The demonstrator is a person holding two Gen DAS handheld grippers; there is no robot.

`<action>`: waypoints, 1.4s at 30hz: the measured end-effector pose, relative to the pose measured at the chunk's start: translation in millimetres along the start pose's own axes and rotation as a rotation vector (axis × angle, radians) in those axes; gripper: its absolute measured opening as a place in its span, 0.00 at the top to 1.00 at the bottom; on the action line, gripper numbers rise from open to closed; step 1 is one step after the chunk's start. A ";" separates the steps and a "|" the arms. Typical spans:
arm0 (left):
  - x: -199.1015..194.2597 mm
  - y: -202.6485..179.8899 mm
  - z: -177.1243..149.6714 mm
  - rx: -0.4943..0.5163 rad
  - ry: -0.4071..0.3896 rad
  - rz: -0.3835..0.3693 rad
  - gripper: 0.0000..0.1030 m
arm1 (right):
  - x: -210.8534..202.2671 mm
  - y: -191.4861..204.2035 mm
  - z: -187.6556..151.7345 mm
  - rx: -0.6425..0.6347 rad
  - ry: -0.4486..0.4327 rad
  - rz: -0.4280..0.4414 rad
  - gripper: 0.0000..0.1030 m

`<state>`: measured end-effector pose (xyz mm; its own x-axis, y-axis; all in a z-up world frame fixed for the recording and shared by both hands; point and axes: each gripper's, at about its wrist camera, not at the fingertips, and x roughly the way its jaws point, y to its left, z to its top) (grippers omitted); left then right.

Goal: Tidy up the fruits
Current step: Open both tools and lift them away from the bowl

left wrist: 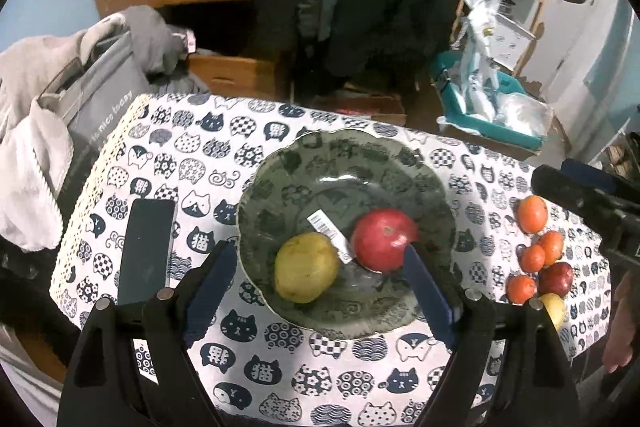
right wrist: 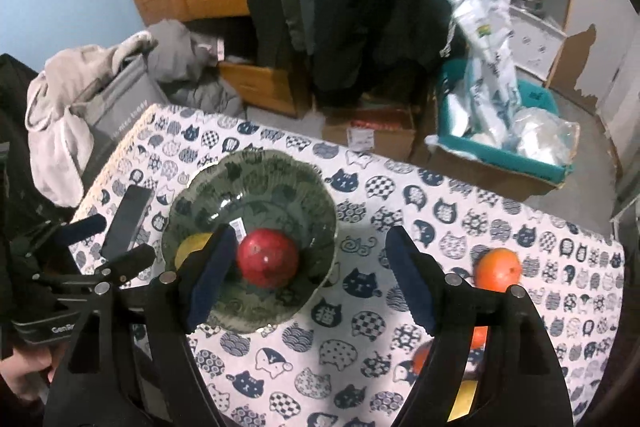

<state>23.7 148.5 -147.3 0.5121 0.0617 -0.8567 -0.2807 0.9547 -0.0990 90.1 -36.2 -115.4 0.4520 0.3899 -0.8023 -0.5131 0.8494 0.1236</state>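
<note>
Red apple (left wrist: 385,245), yellow pear-like fruit (left wrist: 306,267) in green bowl (left wrist: 280,163); oranges (left wrist: 532,213) beside, on cloth.

The surface (left wrist: 248,359) wears a white cloth printed with cat faces. On it rest a dark green bowl (left wrist: 280,171), a black phone (left wrist: 146,251) just left of the bowl, and a cluster of loose fruits (left wrist: 538,259) at the right.

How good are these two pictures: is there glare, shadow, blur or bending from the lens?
Left wrist view: bright glare streaks on the green plate, the tablecloth edges curve from the fisheye, and dark corners frame the picture. Right wrist view: a soft shadow falls on the tablecloth below the open jaws, the red apple shows small highlights, and the shelves behind look soft.
</note>
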 end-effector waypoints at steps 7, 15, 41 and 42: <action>-24.1 -18.1 2.4 0.031 -0.042 -0.042 0.16 | -43.5 -15.3 -7.5 0.016 -0.062 -0.019 0.24; -48.6 -38.2 2.3 0.058 -0.084 -0.077 0.14 | -86.8 -31.9 -21.5 0.012 -0.127 -0.058 0.21; -85.5 -133.2 -0.3 0.213 -0.151 -0.154 0.01 | -161.1 -120.6 -84.9 0.119 -0.233 -0.215 0.13; -84.5 -138.9 -0.9 0.224 -0.148 -0.157 0.01 | -161.7 -123.5 -86.0 0.123 -0.232 -0.220 0.13</action>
<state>18.7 10.5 -61.7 0.6527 -0.0649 -0.7549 -0.0120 0.9953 -0.0960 17.6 -234.7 -51.2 0.7035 0.2515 -0.6647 -0.2997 0.9530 0.0434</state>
